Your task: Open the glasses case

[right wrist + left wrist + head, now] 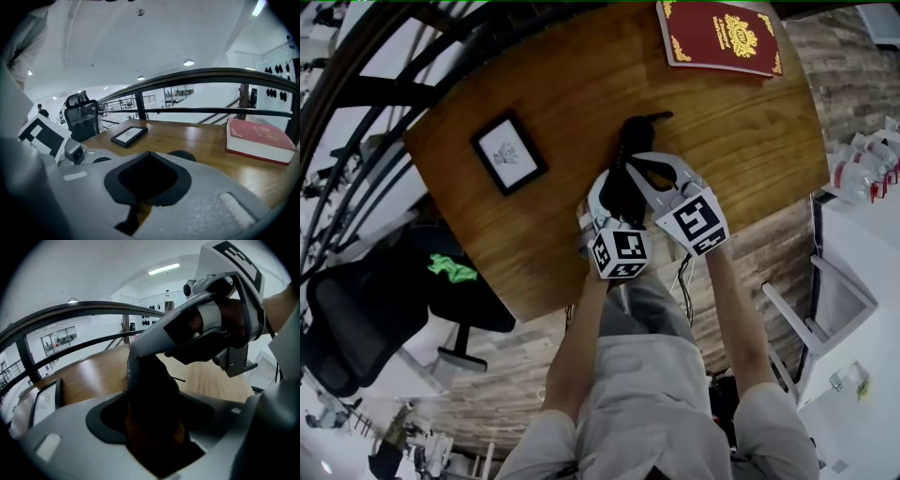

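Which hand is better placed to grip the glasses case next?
Left, probably: the left tongs stand apart with the glasses case between them, while the right tongs are shut above it.

No readable text is showing anywhere. Red book [719, 36] at 1 o'clock is carrying a gold emblem and lettering, too small to read. Framed picture [509, 153] at 10 o'clock is showing a drawing only. Marker cubes [619, 253] are showing coded squares, no letters.
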`<state>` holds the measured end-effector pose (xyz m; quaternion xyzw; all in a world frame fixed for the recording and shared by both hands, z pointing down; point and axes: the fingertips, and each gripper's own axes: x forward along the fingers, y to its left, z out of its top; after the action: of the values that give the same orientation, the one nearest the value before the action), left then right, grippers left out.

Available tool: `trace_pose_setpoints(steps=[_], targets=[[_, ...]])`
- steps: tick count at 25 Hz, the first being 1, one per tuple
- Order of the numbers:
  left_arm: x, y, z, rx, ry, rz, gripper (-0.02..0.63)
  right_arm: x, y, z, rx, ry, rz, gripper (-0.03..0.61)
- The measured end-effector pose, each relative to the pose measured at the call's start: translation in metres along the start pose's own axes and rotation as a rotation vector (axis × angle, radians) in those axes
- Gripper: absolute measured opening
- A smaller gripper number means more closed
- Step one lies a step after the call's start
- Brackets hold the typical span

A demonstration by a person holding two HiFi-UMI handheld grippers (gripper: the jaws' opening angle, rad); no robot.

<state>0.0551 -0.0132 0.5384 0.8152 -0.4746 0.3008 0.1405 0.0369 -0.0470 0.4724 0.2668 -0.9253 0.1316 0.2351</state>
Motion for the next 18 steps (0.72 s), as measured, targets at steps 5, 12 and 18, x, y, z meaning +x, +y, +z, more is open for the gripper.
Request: trace_pose_setpoints(steps=[5,12,18], targets=[[-0.007,0.0,0.007,-0.02,-0.042,-0.056,0.313,-0.004,0.0,0.005,-0.031,0.002,-0.014,0.003],[-0.017,0.005,0.012,-0.075,-0.057,-0.107,0.308,-0.03,0.002,0.008,-0.05,-0.008,-0.058,0.003],[-0.024,0.009,0.012,-0.148,-0.028,-0.147,0.307,-0.047,0.02,0.001,-0.059,0.037,-0.064,0.005]])
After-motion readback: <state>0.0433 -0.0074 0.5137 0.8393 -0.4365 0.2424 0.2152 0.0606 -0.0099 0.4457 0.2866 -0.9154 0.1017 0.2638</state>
